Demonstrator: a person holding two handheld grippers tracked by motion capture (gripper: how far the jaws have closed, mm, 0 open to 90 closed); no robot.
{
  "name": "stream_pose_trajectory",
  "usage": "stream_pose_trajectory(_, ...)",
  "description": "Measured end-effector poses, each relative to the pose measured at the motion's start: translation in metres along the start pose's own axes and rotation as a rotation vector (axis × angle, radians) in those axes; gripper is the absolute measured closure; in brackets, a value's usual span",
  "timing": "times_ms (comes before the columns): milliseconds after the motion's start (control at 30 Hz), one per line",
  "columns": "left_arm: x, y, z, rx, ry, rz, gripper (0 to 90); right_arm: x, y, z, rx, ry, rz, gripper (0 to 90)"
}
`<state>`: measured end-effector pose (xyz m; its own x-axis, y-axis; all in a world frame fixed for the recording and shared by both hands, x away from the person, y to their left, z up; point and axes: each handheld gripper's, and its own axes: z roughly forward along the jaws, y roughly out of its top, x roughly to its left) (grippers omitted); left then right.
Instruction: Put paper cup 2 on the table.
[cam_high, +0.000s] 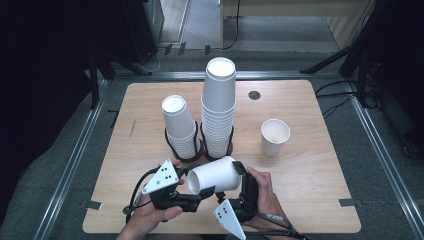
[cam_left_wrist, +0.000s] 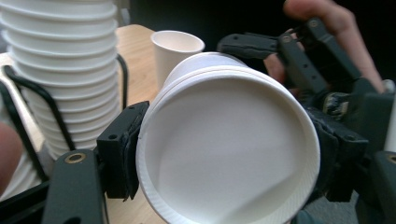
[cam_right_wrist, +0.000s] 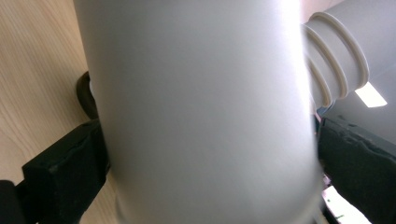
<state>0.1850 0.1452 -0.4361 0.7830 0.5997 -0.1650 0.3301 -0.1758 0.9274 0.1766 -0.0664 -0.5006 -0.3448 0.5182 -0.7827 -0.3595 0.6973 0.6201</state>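
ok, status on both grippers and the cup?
Left gripper and right gripper both shut on paper cup, held sideways above table. Two cup stacks close behind; lone cup far right.

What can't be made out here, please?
- Held cups: count unclear, nested rims overlap in the left gripper view.
- Right tongs: grip point hidden behind the blurred cup wall.
- Tall stack: its holder's base hidden by the cups.

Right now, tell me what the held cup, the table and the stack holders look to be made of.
Held cup: likely paper, matte white, with a thin rolled rim and faint ribbing near its mouth. Table: wood or wood-look laminate, pale with visible grain; which one is unclear. Stack holders: thin black loops, probably coated wire or plastic.
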Motion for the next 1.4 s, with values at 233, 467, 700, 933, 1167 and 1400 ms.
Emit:
stream_pose_trajectory(233,0.011,0.002,-0.013,-0.113,0.008,-0.051,24.6,-0.019,0.005,-0.008,-0.029,0.005,0.174,0.0)
stream_pose_trajectory(467,0.013,0.003,-0.022,-0.213,0.049,-0.061,24.6,-0.039,0.009,-0.010,-0.061,0.024,0.548,0.0)
stream_pose_trajectory(700,0.015,0.002,-0.027,-0.290,0.077,-0.074,24.6,-0.053,0.010,-0.011,-0.077,0.065,0.848,0.0)
stream_pose_trajectory(933,0.015,-0.001,-0.027,-0.373,0.089,-0.079,24.5,-0.058,0.017,-0.011,-0.098,0.126,1.057,0.0)
stream_pose_trajectory(1167,0.012,-0.003,-0.026,-0.435,0.112,-0.067,24.5,-0.060,0.026,-0.010,-0.068,0.217,1.275,0.0)
stream_pose_trajectory(1400,0.011,-0.007,-0.021,-0.465,0.106,-0.073,24.4,-0.066,0.026,-0.006,-0.060,0.241,1.542,0.0)
